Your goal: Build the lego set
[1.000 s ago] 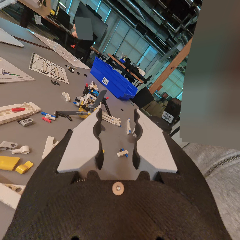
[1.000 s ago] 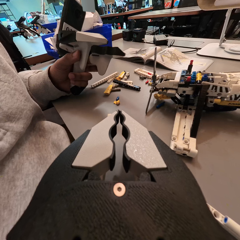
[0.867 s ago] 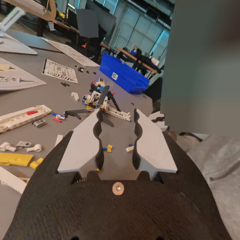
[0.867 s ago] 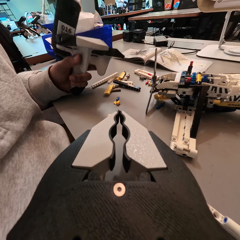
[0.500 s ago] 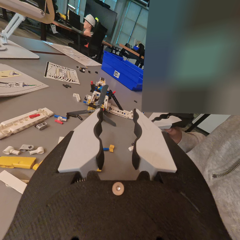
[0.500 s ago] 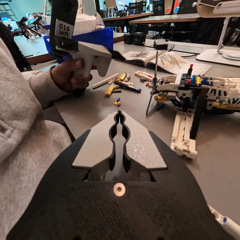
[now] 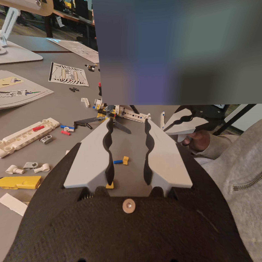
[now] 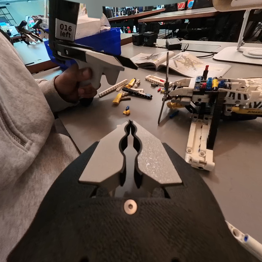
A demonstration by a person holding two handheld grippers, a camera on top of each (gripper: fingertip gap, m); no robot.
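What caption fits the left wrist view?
Open left gripper above a yellow connector with blue pin, loose lego parts around.

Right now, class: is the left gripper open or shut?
Open. The left gripper has fingers spread wide, with bare table between them.

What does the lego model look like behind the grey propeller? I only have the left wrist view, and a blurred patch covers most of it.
Observer: The right wrist view shows a long white lego aircraft body with black-striped panels, standing on the grey table.
Operator: How high is my left gripper?
Observer: The left gripper is held well above the table, fingers roughly level. The small yellow-and-blue connector lies on the table below and beyond its tips.
Operator: Any long beams I can't see?
Observer: Yes, a long black studless beam lies flat among the loose parts, near a long white beam.
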